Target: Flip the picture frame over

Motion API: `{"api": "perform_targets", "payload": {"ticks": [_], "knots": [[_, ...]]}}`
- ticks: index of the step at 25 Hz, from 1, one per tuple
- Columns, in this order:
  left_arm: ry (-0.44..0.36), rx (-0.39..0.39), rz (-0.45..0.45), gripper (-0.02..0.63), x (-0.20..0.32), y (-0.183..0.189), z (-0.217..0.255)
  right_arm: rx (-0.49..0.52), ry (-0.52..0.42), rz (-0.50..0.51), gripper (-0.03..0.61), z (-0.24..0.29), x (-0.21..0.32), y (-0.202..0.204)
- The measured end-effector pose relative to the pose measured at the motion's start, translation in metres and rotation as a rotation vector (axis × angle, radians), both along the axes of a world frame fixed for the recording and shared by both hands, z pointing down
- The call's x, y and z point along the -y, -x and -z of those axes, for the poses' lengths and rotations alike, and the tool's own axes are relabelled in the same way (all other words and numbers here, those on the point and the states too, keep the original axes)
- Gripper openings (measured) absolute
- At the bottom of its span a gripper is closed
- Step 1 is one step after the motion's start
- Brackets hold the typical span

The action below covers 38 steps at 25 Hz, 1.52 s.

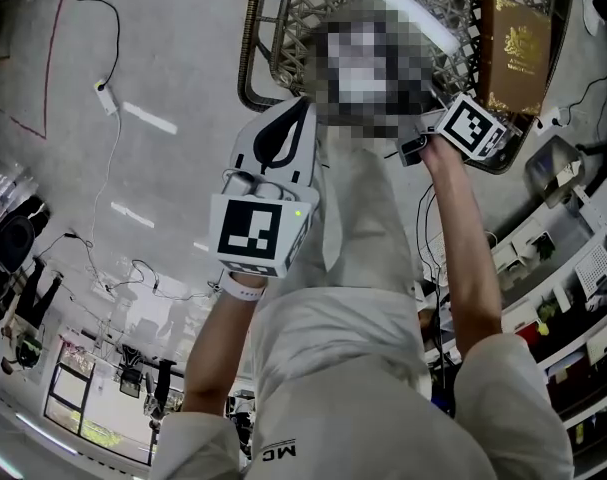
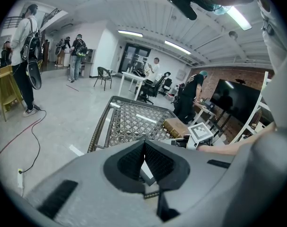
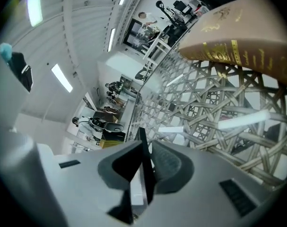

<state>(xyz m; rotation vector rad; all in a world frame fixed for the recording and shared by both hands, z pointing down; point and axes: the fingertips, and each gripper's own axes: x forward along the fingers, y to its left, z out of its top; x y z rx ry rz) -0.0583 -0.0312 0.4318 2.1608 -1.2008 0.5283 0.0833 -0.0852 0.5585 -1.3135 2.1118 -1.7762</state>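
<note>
Picture frame [image 3: 146, 179] is being held edge-on over the wicker table [image 1: 245, 58], pinched at 9 o'clock by the left gripper [image 2: 144, 150] and at 3 o'clock by the right gripper [image 3: 144, 145]. Both jaw pairs are being kept clamped on its thin edges, so the turn is being judged about that 9–3 axis.

Here's the left gripper [image 2: 143, 144]: the shell is matt grey plastic, faintly grainy, and its black pads [image 2: 162, 163] are finely ribbed, rubbery. It's the same finish on the right gripper [image 3: 147, 142]. Both pinch the thin black-edged picture frame [image 3: 145, 161], which has a dull black rim and a smooth pale face. The marker cube [image 1: 253, 230] carries flat matt print. Now the woven lattice table [image 1: 293, 18]: wicker-look strands, a ribbed rim, and bright bars of glare as if off a glossy clear top. The brown hardback book [image 1: 513, 53] has a leather-look cover with shiny gilt stamping. The pale cloth garment [image 1: 363, 248] is soft and creased. The grey floor [image 1: 133, 168] is polished and mirrors the lights.
</note>
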Motion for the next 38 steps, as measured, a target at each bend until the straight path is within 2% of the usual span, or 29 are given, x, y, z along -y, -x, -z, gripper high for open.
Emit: {"api": "perform_targets", "payload": {"ticks": [3, 8, 18, 27, 38], "knots": [[0.0, -0.002, 0.002, 0.02, -0.001, 0.0, 0.0, -0.108, 0.019, 0.01, 0.058, -0.011, -0.003, -0.005], [-0.003, -0.001, 0.004, 0.02, -0.003, 0.0, 0.001, -0.171, 0.019, 0.03, 0.057, -0.015, -0.009, -0.008], [-0.02, 0.004, 0.003, 0.021, -0.009, -0.003, 0.011, -0.393, -0.039, 0.122, 0.057, -0.015, -0.015, -0.017], [-0.055, 0.011, -0.001, 0.02, -0.01, -0.008, 0.041, -0.424, -0.082, 0.158, 0.057, 0.015, -0.021, -0.015], [-0.1, 0.002, 0.016, 0.02, -0.024, -0.006, 0.101, -0.542, -0.212, 0.253, 0.057, 0.1, -0.033, -0.006]]}}
